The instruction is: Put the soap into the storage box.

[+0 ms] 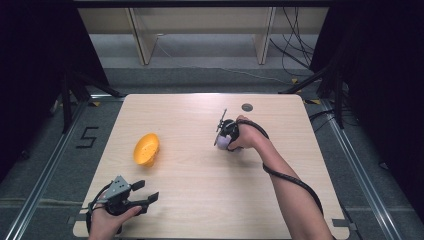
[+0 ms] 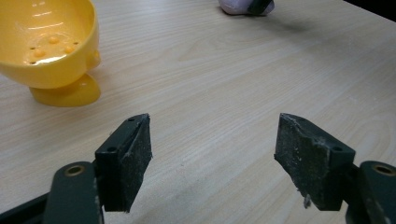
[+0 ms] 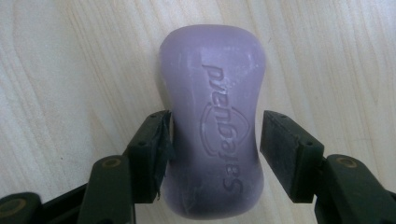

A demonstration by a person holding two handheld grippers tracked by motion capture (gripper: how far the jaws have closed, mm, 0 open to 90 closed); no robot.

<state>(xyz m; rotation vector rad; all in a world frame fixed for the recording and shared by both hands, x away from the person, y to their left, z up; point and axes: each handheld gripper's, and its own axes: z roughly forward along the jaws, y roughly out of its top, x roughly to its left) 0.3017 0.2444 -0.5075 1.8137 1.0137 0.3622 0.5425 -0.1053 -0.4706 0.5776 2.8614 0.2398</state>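
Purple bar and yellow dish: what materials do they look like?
Purple bar: likely soap, with a matte, waxy face, embossed lettering and faint scuffs.
Yellow dish: probably moulded plastic, glossy with bright highlights, small drain holes in its floor.
Table: pale wood-grain top, perhaps laminate.

The purple soap bar point(image 3: 212, 126) carries a raised brand word moulded into its top face, running along its length and seen upside down in the right gripper view. It reads roughly "Safeguard", with a curved shield outline around the middle letters; the letters nearest the bottom edge are hard to make out. On the grey floor point(image 1: 107, 125) left of the table, black tape forms the digit "5" point(image 1: 88, 137).
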